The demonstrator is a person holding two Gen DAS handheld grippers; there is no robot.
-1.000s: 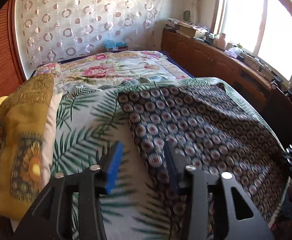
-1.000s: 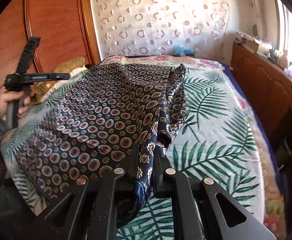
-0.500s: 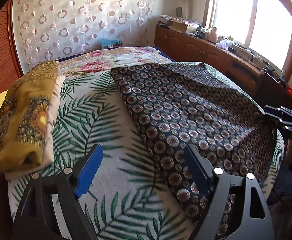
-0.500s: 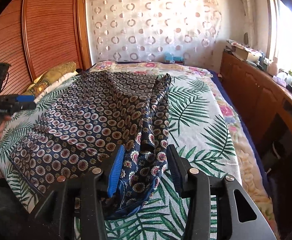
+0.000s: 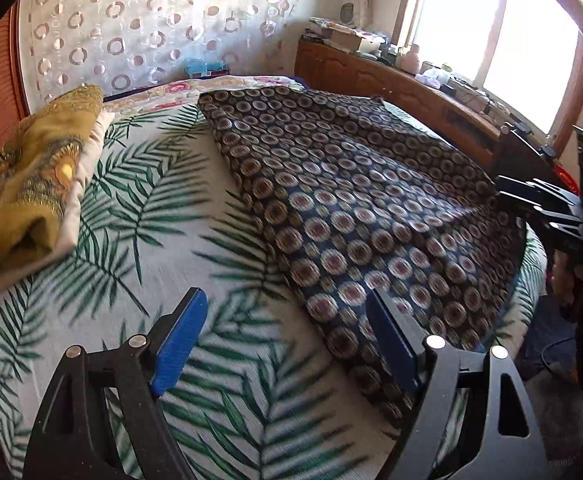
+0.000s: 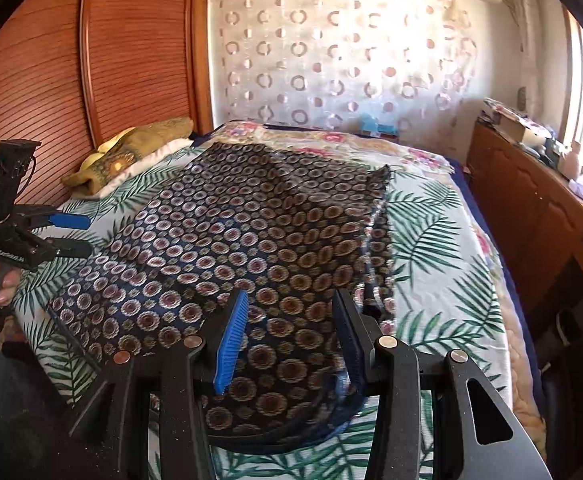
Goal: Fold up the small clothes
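**A:** Looking at the cloth, where does it lie?

**B:** Spread over the bed, on the palm-leaf cover, dark blue with rings of medallions. One long side seems doubled over: in the right wrist view a hanging edge runs down its right side. Its near end droops over the bed's edge.

**A:** And the jaws?

**B:** The left gripper stands wide, nothing between its blue pads, hovering over bare cover with the cloth's edge just beside its right pad. Its jaws have lately been opening, then easing in a little. The right gripper is about half apart; its jaws have just been opening, and the cloth lies under and between them, but the pads do not press on it. So neither grips anything.

**A:** How will the cloth handle?

**B:** Thin, light and limp, I judge, by the soft ripples and the way it sags. It probably slides on itself, so a shallow pinch may slip or catch only one layer.

**A:** Where to take hold?

**B:** At the two near corners, one per gripper, pinching right on the hem and through all layers. Lift both together, or it will skew.
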